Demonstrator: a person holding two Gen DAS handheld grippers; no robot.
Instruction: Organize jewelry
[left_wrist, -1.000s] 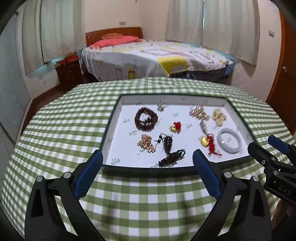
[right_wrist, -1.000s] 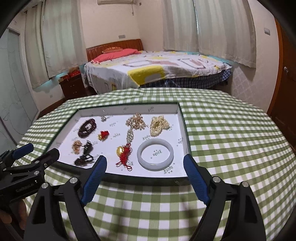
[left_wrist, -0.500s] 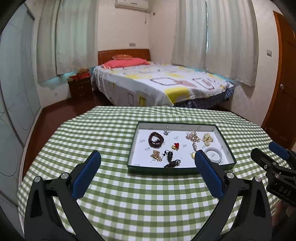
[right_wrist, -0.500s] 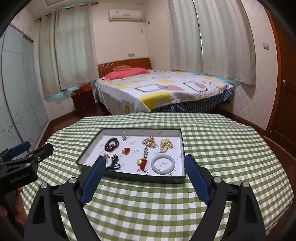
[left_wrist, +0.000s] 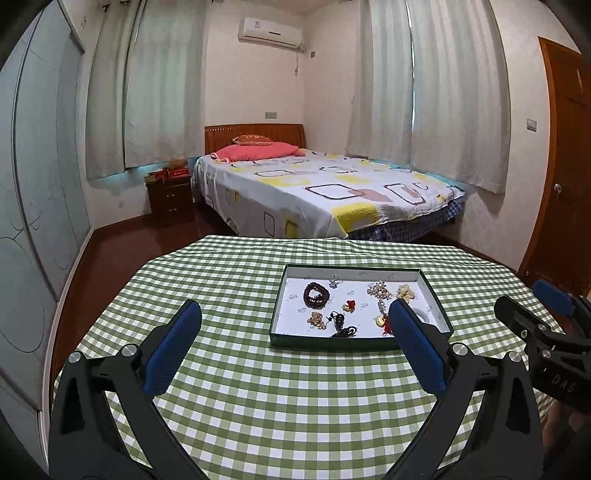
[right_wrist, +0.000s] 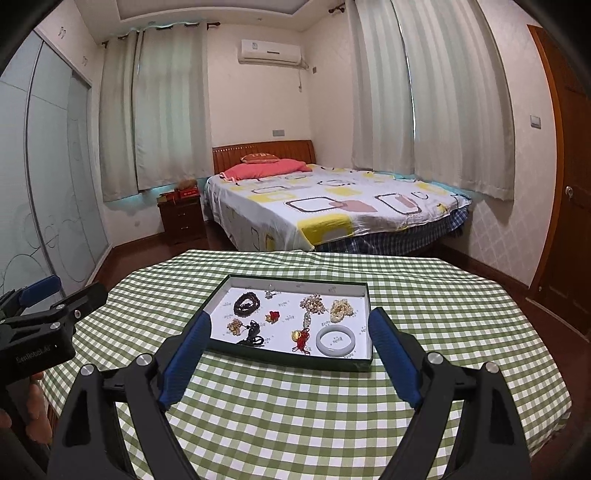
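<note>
Jewelry (right_wrist: 314, 306) in tray (right_wrist: 295, 360) on table (right_wrist: 295, 424)

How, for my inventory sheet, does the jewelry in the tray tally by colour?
white bangle: 1
dark brown bead strand: 1
black cord piece: 1 (may be two, tangled)
pale gold bead clusters: 3
red-and-gold charms: 2
small silver piece: 1
Total: 9

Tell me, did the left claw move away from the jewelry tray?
Yes. The left claw pulled back and up from the tray, which looks smaller and farther away now on the checked tablecloth.
</note>
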